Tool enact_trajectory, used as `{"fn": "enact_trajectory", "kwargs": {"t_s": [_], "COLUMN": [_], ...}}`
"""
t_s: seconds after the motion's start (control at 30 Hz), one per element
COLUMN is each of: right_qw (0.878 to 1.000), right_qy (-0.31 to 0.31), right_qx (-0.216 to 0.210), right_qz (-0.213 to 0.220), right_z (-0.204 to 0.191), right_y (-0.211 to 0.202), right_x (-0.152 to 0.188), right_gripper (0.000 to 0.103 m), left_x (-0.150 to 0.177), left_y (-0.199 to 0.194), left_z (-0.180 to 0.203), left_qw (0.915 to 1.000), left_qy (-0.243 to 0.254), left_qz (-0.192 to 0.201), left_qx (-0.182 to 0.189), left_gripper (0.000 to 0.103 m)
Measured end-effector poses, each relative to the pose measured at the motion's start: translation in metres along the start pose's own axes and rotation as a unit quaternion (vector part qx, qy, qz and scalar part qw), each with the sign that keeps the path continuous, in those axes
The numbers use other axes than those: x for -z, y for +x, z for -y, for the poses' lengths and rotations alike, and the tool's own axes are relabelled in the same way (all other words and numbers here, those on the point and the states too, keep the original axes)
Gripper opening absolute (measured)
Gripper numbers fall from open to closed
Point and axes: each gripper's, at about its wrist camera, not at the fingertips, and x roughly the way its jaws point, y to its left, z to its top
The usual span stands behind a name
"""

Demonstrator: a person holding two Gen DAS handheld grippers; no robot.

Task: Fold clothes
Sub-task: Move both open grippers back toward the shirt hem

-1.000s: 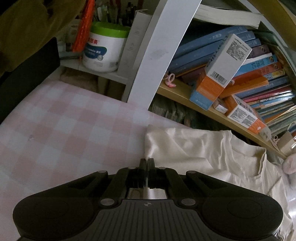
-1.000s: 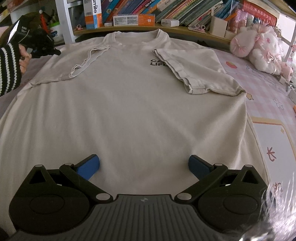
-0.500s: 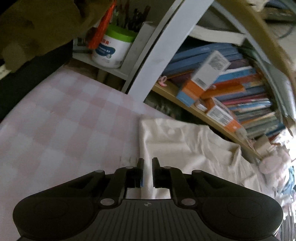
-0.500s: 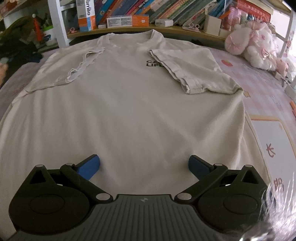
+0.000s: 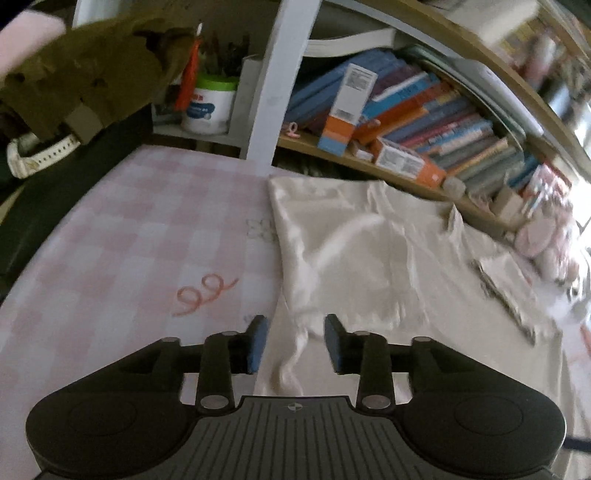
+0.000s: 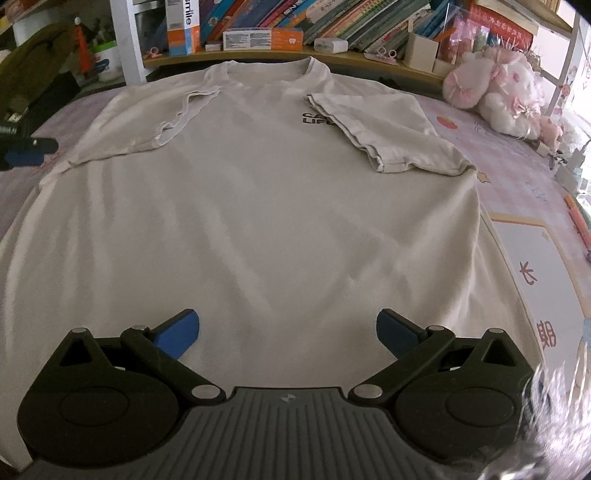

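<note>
Nearest, at 6 o'clock in the right wrist view: right hand-held gripper [image 6: 287, 330], released, blue pads spread wide over the lower body of the cream T-shirt [image 6: 258, 221], nothing pinched between them. Spread flat across a bed, filling the view from 6 to 12 o'clock, collar toward 12, both sleeves folded inward onto the chest, right sleeve [image 6: 384, 133] at 1 o'clock partly covering black lettering [image 6: 317, 118].

In the left wrist view, at 6 o'clock: left hand-held gripper [image 5: 294, 341], jaws opening, a crumpled edge of the shirt lying in the gap, pads not pressing on it. Same gripper visible at 9 o'clock in the right wrist view, just beside the shirt's left edge. Pink checked bedsheet [image 5: 129, 240] from 8 to 11 o'clock.

Farther, at 12 o'clock: wooden shelf [image 6: 258, 57] behind the collar, carrying books [image 6: 351, 22] and an orange and blue box [image 6: 183, 26]. At 2 o'clock, pink plush toy [image 6: 495, 96] on the bed. At 10 o'clock, white tub with a green lid [image 6: 107, 61].
</note>
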Motion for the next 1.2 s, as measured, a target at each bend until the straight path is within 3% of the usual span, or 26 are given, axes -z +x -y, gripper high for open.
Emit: {"fn": "enact_trajectory", "kwargs": {"t_s": [0.27, 0.6, 0.73, 1.2], "right_qw": [1.000, 0.997, 0.997, 0.992], "right_qy": [-0.005, -0.025, -0.021, -0.060], "right_qx": [-0.013, -0.035, -0.041, -0.075], "right_qz": [0.017, 0.057, 0.063, 0.082], "right_z": [0.003, 0.038, 0.059, 0.110], "right_y": [-0.011, -0.034, -0.041, -0.074], "right_x": [-0.003, 0.004, 0.015, 0.065], "right_gripper": [0.103, 0.103, 0.103, 0.103], "left_x": [0.035, 0.081, 0.094, 0.155], "left_y": [-0.040, -0.063, -0.073, -0.112], "left_z": [0.031, 0.106, 0.131, 0.204], "left_qw": [0.9996, 0.9965, 0.9953, 0.9931], "left_qy": [0.027, 0.079, 0.089, 0.090], "left_qz": [0.001, -0.013, -0.004, -0.003], "left_qx": [0.000, -0.024, -0.038, -0.075], "left_gripper": [0.064, 0.068, 0.080, 0.083]}}
